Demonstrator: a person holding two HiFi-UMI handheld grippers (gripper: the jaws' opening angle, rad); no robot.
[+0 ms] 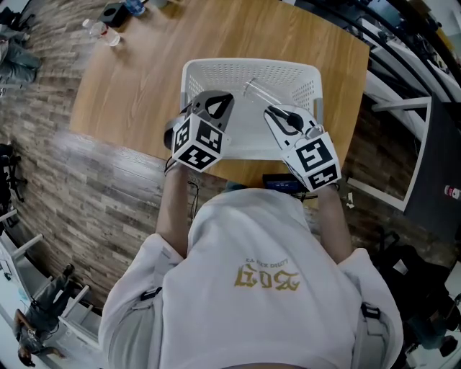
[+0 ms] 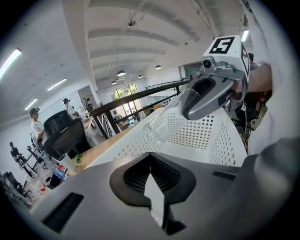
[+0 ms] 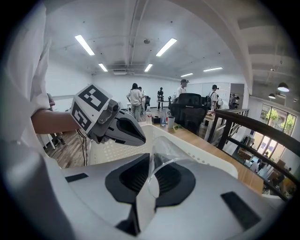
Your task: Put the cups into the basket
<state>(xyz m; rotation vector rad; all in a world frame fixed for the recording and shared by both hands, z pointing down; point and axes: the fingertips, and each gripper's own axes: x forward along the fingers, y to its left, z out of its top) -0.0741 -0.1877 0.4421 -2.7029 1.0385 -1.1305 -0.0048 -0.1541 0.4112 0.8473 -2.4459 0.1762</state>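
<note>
A white perforated basket [image 1: 216, 68] stands on the wooden table [image 1: 137, 79], close to the near edge. Both grippers hover inside it. My right gripper [image 1: 277, 115] is shut on the rim of a clear plastic cup [image 1: 258, 91], which is tilted over the basket's middle. In the right gripper view the cup [image 3: 166, 145] is pinched between the jaws [image 3: 147, 183], above the basket rim [image 3: 211, 159]. My left gripper [image 1: 218, 102] is on the left, shut and holding nothing. Its own view shows the closed jaws [image 2: 152, 187], the cup [image 2: 159, 125] and the right gripper [image 2: 206, 96].
A clear bottle [image 1: 103, 32] and a dark object [image 1: 114, 11] lie at the table's far left corner. A small black item [image 1: 282, 184] sits at the near edge. A white frame [image 1: 414, 151] stands to the right. Several people and chairs [image 3: 190, 110] are beyond.
</note>
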